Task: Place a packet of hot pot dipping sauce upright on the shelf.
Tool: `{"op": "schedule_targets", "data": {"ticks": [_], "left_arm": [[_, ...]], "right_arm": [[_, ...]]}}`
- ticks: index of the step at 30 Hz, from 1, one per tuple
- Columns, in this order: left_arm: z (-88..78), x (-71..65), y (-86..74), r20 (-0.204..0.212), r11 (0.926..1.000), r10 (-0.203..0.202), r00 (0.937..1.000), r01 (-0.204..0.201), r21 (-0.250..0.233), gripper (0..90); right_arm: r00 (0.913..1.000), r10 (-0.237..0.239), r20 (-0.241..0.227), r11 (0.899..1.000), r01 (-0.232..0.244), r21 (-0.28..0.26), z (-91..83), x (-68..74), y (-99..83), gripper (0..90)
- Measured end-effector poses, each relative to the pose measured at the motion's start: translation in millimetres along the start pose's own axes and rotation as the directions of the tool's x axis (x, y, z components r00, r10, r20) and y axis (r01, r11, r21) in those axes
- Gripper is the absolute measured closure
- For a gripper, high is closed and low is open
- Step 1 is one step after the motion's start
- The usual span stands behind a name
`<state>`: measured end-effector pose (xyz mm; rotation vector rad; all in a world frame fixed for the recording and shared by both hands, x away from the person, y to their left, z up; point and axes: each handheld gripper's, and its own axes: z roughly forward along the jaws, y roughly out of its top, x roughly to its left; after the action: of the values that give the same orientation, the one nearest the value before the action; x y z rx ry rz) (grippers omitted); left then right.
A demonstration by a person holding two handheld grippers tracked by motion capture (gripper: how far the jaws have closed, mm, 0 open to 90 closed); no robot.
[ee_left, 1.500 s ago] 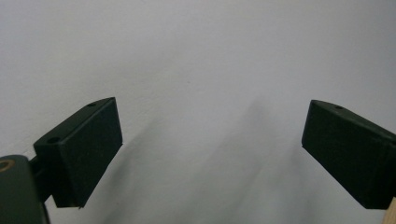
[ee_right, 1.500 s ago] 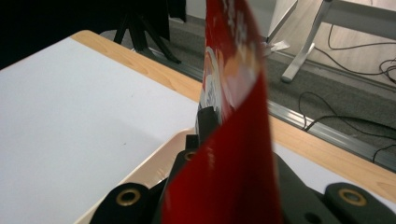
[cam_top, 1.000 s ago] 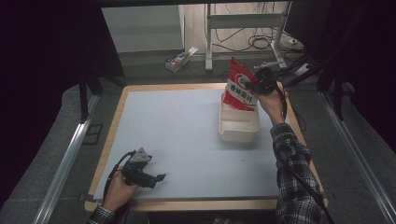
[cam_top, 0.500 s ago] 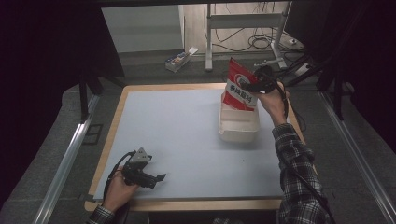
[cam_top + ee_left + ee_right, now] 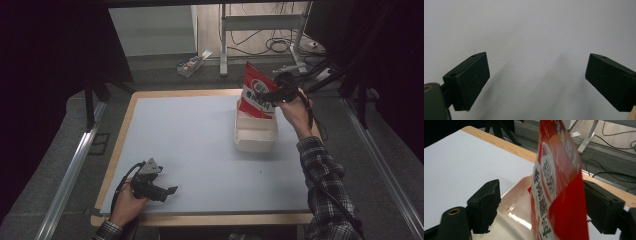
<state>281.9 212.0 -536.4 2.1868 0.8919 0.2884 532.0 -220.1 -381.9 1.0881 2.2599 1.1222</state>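
Red-and-white foil snack bag (image 5: 257,93) stands upright in the far end of the white plastic tray (image 5: 255,137). Light, crinkly, slick film; best pinched at the flat top seam. My right tongs (image 5: 270,93) have just been opening: bag between the jaws, pads off it, versus clamped a second ago. Left tongs (image 5: 167,191) open, empty, well short of the tray on the tabletop (image 5: 180,135).

The high view looks forward and down over the whole table (image 5: 190,150). The left gripper view faces bare tabletop from very near. The right gripper view looks level across the table's far edge, close to the red bag (image 5: 559,190), which the high view shares (image 5: 256,92).
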Motion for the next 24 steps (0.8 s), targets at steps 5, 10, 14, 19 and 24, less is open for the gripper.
{"op": "schedule_targets", "data": {"ticks": [5,10,14,19,24], "left_arm": [[0.1,-0.1,0.0,-0.001,1.0,0.001,1.0,-0.001,0.0,5.5],[-0.3,-0.5,0.3,0.005,1.0,0.0,1.0,0.0,-0.008,5.5],[-1.1,-1.1,0.9,0.015,0.9998,-0.004,0.9999,0.004,-0.02,5.3],[-3.1,-0.5,1.3,0.028,0.9988,-0.017,0.9995,0.018,-0.046,4.6],[-4.7,-0.3,1.4,0.031,0.9982,-0.013,0.9994,0.014,-0.058,4.4]], "right_arm": [[0.9998,0.004,-0.02,1.0,-0.004,-0.004,-6.0,0.5,-5.3,14.4],[0.9994,0.008,-0.035,1.0,-0.008,-0.008,-11.3,2.4,-11.8,11.9],[0.999,0.008,-0.044,1.0,-0.008,-0.003,-14.2,3.0,-18.2,11.6],[0.9982,0.012,-0.059,1.0,-0.013,-0.004,-16.7,3.9,-26.0,11.2],[0.9974,0.007,-0.072,1.0,-0.006,0.004,-18.5,6.9,-31.8,10.6]]}}
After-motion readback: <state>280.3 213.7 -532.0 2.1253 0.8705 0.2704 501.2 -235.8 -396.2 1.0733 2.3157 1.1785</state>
